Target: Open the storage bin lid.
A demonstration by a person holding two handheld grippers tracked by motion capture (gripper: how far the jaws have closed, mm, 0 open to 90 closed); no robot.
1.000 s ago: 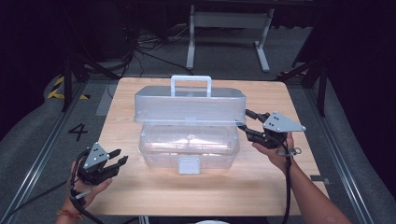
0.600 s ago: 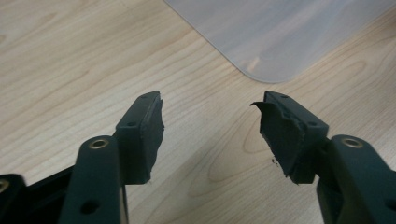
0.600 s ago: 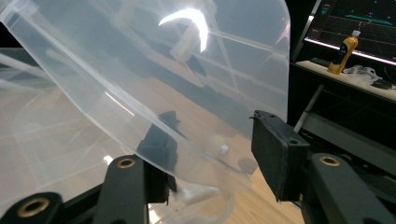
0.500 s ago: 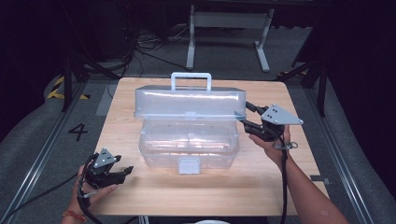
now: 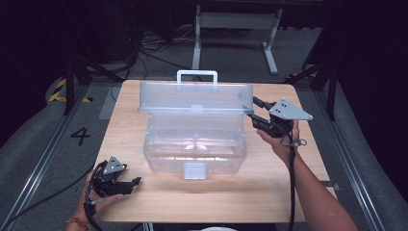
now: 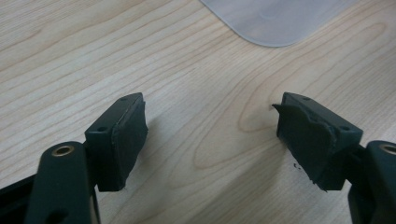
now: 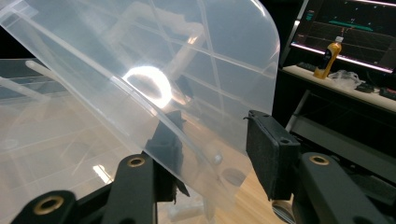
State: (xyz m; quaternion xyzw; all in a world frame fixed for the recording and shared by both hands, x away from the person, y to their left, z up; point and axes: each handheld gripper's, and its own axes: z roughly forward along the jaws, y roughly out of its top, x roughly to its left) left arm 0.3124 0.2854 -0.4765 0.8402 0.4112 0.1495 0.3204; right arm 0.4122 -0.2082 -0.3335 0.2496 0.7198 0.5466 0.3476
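Clear plastic storage box (image 5: 195, 144) sits mid-table (image 5: 144, 207), lid (image 5: 195, 98) raised and tilted back, handle (image 5: 197, 76) on top. Right gripper (image 5: 253, 111) at lid's right corner: lid edge (image 7: 196, 116) stands between jaws that have just been closing, one pad against it, the other apart. Left gripper (image 5: 137, 182) low at table's near left corner, jaws just opening, spread wide over bare wood.
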